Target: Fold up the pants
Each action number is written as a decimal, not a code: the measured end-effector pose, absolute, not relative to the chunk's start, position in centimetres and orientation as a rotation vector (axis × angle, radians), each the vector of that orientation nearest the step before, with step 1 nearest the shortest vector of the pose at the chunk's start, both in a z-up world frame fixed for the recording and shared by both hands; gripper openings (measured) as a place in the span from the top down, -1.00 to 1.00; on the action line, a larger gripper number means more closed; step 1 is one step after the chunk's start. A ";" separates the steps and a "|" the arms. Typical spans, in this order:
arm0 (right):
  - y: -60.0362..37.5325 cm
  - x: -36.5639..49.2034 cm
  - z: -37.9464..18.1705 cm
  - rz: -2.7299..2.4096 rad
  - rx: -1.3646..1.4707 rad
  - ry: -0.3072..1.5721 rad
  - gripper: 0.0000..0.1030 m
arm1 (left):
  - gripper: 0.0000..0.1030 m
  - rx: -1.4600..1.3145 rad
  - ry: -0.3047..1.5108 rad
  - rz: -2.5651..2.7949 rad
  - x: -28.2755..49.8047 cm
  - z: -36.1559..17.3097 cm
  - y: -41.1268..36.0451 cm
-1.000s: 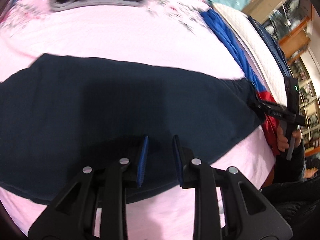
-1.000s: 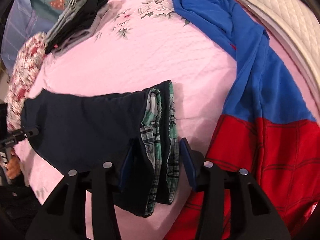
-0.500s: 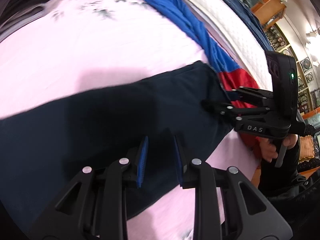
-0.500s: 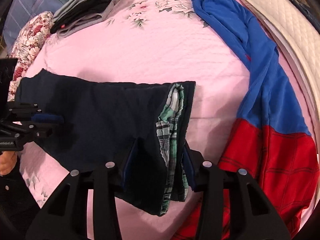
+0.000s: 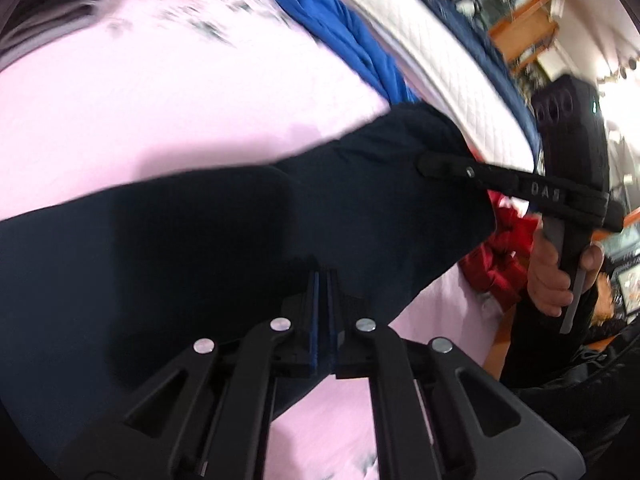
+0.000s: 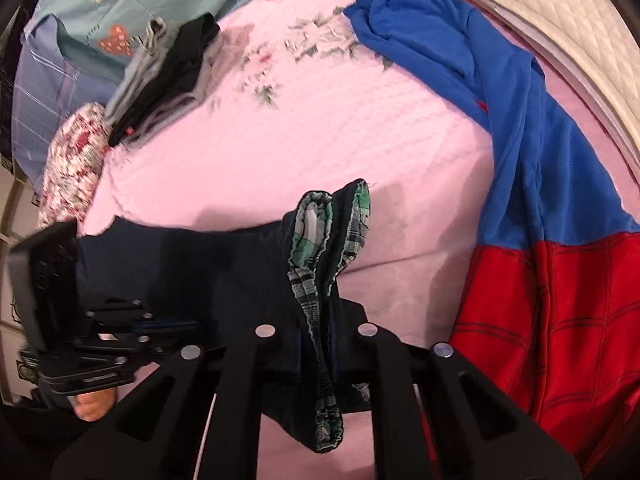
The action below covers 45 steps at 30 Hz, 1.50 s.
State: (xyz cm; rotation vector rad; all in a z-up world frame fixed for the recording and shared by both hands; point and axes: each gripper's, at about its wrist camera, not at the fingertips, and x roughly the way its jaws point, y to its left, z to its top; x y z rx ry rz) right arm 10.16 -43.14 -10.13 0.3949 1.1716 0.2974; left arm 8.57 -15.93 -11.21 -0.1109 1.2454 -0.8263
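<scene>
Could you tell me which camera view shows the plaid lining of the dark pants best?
The right wrist view: the green plaid lining lies exposed at the waistband of the dark pants, right at the right gripper. The left wrist view shows only plain dark fabric.

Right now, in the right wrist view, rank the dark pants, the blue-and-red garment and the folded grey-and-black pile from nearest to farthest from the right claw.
1. Dark pants: plaid-lined waistband pinched in the right claw.
2. Blue-and-red garment: on the pink bedspread, right of the claw.
3. Folded grey-and-black pile: far upper left, near the bed's far edge.
</scene>
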 end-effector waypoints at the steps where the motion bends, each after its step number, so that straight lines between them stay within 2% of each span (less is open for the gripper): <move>1: -42.8 10.1 -9.5 0.303 0.395 1.161 0.80 | 0.93 -0.134 1.217 -0.803 8.7 -10.4 -14.2; 8: -38.7 10.5 -5.9 0.377 0.437 1.114 0.80 | 0.92 -0.184 1.061 -0.500 9.4 -7.8 -1.8; 14: -28.8 12.7 -4.3 0.561 0.362 1.134 0.81 | 0.92 -0.266 1.088 -0.274 9.3 -9.9 8.7; 21: -13.4 15.5 -6.8 0.675 0.119 1.223 0.81 | 0.89 -0.362 1.125 -0.267 8.8 -13.5 11.7; 29: -9.2 15.1 -10.5 0.634 0.028 1.282 0.79 | 0.84 -0.468 1.085 -0.341 8.8 -14.3 12.5; 30: -8.8 15.1 -10.6 0.638 0.017 1.281 0.76 | 0.84 -0.475 1.084 -0.346 8.9 -14.3 12.6; 32: -8.3 15.2 -10.9 0.678 0.028 1.300 0.32 | 0.84 -0.482 1.081 -0.354 9.0 -14.4 12.6; 34: -8.1 15.0 -10.5 0.732 0.054 1.307 0.08 | 0.84 -0.490 1.080 -0.357 9.0 -14.5 12.7; 38: -9.6 14.9 -6.6 0.771 0.074 1.202 0.08 | 0.84 -0.507 1.080 -0.363 9.2 -14.6 12.7; 39: -10.1 15.0 -6.0 0.757 0.072 1.178 0.09 | 0.84 -0.505 1.080 -0.363 9.2 -14.6 12.7; 41: -11.0 15.4 -5.2 0.685 0.032 1.139 0.55 | 0.84 -0.500 1.079 -0.361 9.3 -14.6 12.5; 42: -11.2 15.5 -5.5 0.664 0.018 1.142 0.62 | 0.84 -0.500 1.079 -0.361 9.3 -14.6 12.5; 44: -10.9 15.6 -7.3 0.682 0.008 1.202 0.88 | 0.84 -0.501 1.078 -0.362 9.2 -14.6 12.6; 45: -10.4 15.6 -8.1 0.693 0.005 1.223 0.89 | 0.84 -0.503 1.077 -0.362 9.1 -14.6 12.7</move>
